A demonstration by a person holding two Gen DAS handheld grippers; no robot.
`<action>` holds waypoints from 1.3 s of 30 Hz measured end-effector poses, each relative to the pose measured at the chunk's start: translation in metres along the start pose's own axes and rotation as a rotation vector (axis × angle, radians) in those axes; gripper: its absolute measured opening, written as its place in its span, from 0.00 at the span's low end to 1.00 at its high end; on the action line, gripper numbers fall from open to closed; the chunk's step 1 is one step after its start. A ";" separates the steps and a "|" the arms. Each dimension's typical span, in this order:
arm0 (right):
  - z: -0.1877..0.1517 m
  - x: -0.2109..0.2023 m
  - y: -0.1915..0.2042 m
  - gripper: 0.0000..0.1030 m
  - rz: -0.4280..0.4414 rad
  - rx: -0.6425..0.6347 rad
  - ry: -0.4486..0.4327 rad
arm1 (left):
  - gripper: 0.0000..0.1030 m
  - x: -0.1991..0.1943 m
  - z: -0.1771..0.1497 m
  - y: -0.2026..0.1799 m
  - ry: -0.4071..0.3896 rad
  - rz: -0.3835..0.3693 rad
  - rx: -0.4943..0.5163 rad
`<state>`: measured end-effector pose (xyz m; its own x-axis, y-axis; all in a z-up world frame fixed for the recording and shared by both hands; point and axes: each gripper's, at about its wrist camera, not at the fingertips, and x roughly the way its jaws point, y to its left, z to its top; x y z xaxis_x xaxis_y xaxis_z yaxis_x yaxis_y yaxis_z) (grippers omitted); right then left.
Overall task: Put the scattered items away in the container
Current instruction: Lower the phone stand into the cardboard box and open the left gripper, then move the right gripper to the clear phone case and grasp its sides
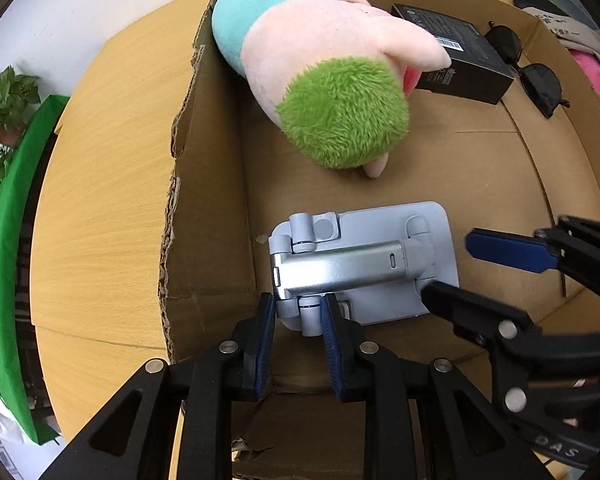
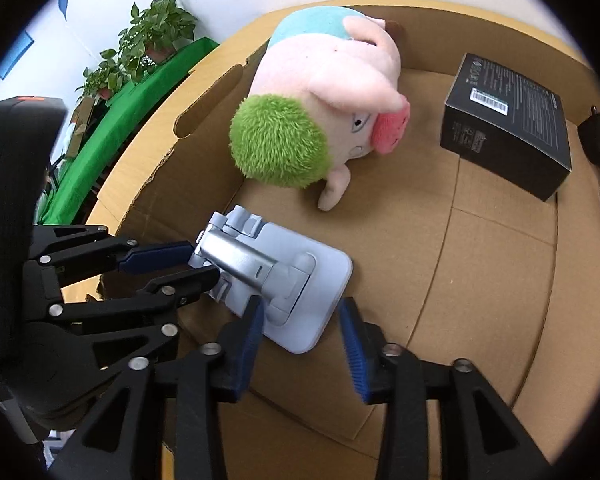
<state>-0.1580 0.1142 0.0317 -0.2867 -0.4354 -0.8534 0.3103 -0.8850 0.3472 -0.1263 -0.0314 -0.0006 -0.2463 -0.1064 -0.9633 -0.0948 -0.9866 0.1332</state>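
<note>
Wooden surface (image 1: pixel 112 184) carries cardboard box (image 1: pixel 204 216); left hand-held gripper (image 1: pixel 299 312) clenched on phone stand (image 1: pixel 364 268) near plush pig (image 1: pixel 332 80); right hand-held gripper (image 2: pixel 302 320) released. Best let go once flat.

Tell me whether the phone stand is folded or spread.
Folded: the phone stand has its silver arm lying flat along its base plate on the cardboard box floor, with the left gripper at its hinge end.

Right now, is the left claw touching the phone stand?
Touching. In the left wrist view, the left claw has both blue pads pressed on the hinge knob at the near end of the phone stand, with no gap.
</note>
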 end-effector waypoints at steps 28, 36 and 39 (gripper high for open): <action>-0.126 -0.171 0.019 0.76 -0.351 -0.049 -0.552 | 0.98 -0.179 -0.150 -0.039 -0.850 -0.163 -0.100; -0.139 -0.177 0.021 0.76 -0.367 -0.045 -0.547 | 0.98 -0.181 -0.165 -0.045 -0.844 -0.162 -0.136; -0.144 -0.178 0.024 0.76 -0.359 -0.051 -0.552 | 0.98 -0.180 -0.168 -0.049 -0.837 -0.163 -0.130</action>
<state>0.0309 0.1948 0.1363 -0.7987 -0.1472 -0.5835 0.1475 -0.9879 0.0473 0.0851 0.0147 0.1267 -0.8741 0.1141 -0.4722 -0.0924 -0.9933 -0.0690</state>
